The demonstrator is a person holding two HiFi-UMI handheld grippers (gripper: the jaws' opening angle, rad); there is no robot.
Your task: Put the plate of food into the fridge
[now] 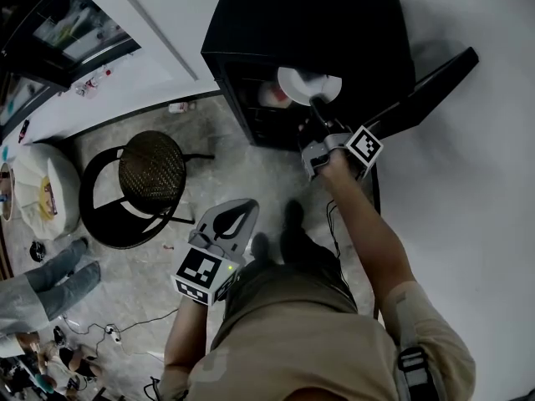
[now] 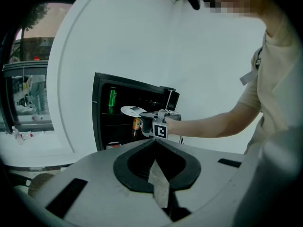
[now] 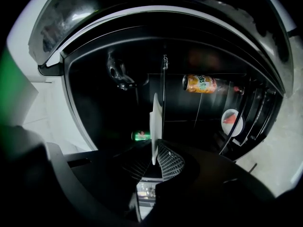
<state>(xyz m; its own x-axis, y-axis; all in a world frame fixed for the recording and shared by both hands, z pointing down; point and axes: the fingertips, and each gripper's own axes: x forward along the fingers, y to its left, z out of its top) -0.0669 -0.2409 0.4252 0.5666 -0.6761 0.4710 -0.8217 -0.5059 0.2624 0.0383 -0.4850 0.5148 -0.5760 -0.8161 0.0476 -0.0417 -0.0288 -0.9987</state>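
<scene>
The plate (image 1: 309, 83) sits at the mouth of the fridge (image 1: 318, 23), just inside its opening. Its near rim is clamped between the jaws of the right gripper (image 1: 316, 109). The step looks like sliding it onto a shelf: hold it level, steer clear of the orange can (image 3: 201, 83) deeper in the fridge, and release only once it is supported. The left gripper (image 1: 236, 215) hangs well out from the fridge, jaws together and empty.

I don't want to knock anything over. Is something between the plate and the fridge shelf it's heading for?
Nothing visible blocks it. The plate, held by the right gripper, is at the open fridge; the green can stands above, the orange bottle below. The back is dark.
</scene>
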